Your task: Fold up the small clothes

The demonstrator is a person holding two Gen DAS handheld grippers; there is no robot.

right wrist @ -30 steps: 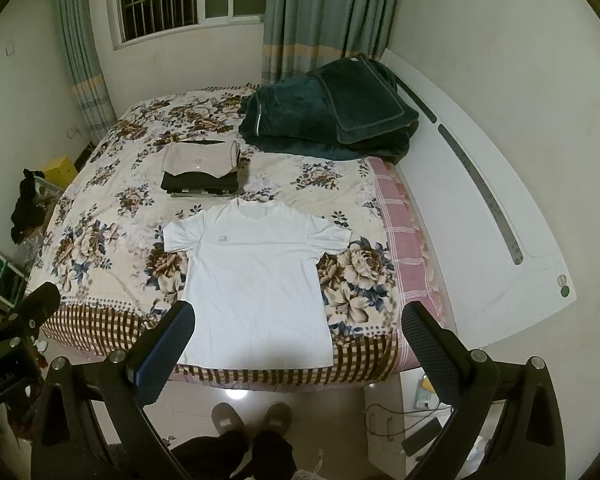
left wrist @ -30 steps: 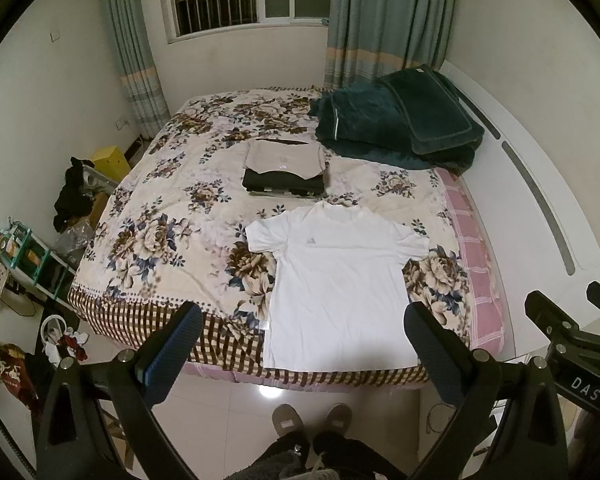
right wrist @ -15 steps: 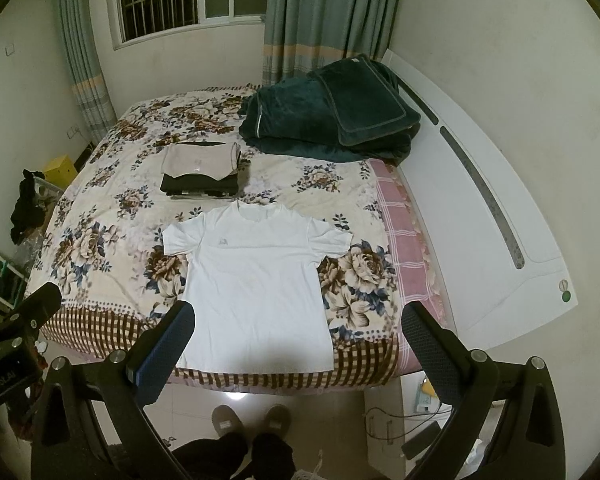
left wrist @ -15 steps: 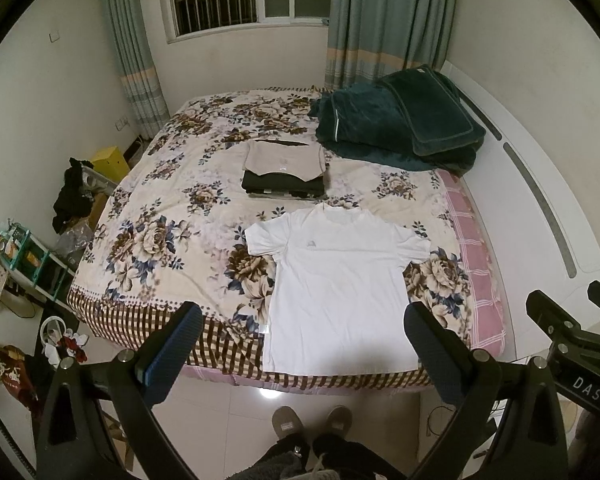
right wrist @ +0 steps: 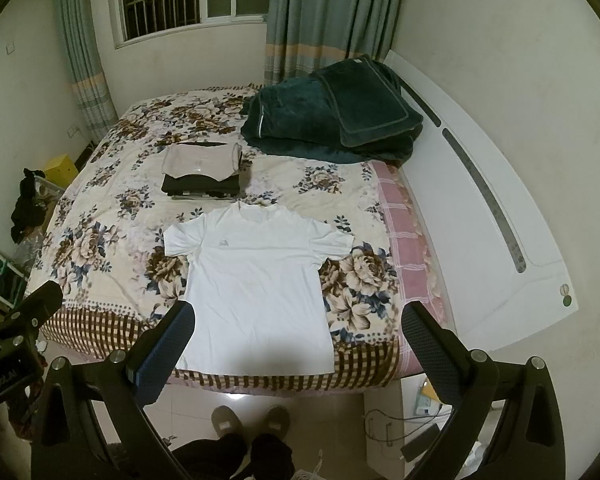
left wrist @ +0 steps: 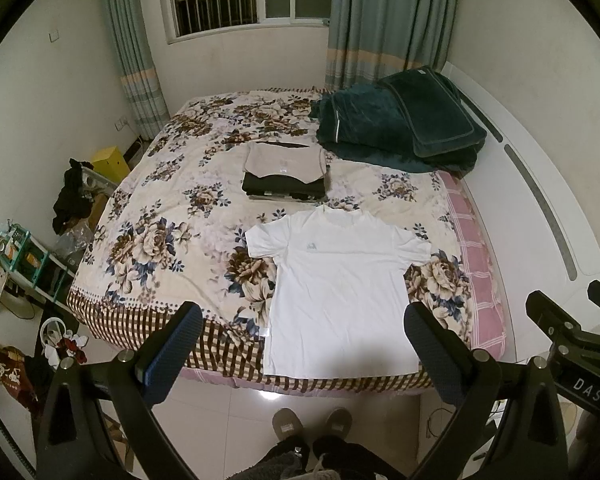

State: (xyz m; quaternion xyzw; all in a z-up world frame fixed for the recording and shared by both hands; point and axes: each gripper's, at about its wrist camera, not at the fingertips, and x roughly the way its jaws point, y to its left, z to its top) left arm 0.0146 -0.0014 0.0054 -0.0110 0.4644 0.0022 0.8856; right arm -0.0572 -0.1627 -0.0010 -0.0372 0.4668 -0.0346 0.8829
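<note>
White tee (left wrist: 342, 292) lies flat on the bed (left wrist: 172, 216) at 12 o'clock from both tongs (left (left wrist: 300, 354), right (right wrist: 296, 350)), wide open, holding nothing.

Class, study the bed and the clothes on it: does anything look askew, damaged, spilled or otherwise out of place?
Nothing stands out. The white T-shirt lies flat and spread on the floral bedspread, hem at the bed's near edge. The folded stack behind it looks neat. Both grippers, left gripper and right gripper, are open and empty.
</note>
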